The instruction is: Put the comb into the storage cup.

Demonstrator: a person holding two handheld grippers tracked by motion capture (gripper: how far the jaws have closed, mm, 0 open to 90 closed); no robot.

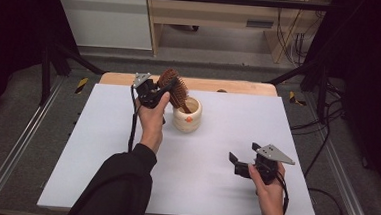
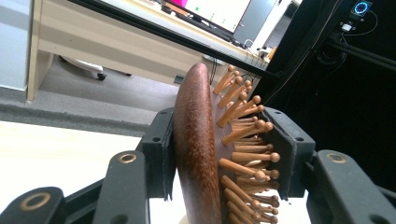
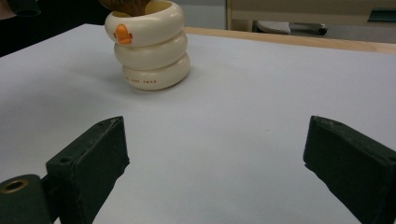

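A brown wooden hairbrush [image 1: 173, 87] with wooden pins stands tilted, its handle down inside a cream ribbed cup [image 1: 187, 115] with an orange mark. My left gripper [image 1: 155, 89] is shut on the brush head: in the left gripper view one pad presses the brush's smooth back [image 2: 196, 149] and the other its pin tips [image 2: 247, 154]. My right gripper [image 1: 243, 156] hovers open at the table's front right, nothing between its jaws. The right gripper view shows the cream cup [image 3: 149, 46] farther off on the white table [image 3: 243, 107].
The white table top [image 1: 125, 163] has a wooden strip [image 1: 230, 86] along its far edge. Metal rails run beside the table on both sides, and cables lie on the floor at the right. A desk with a monitor stands beyond the table.
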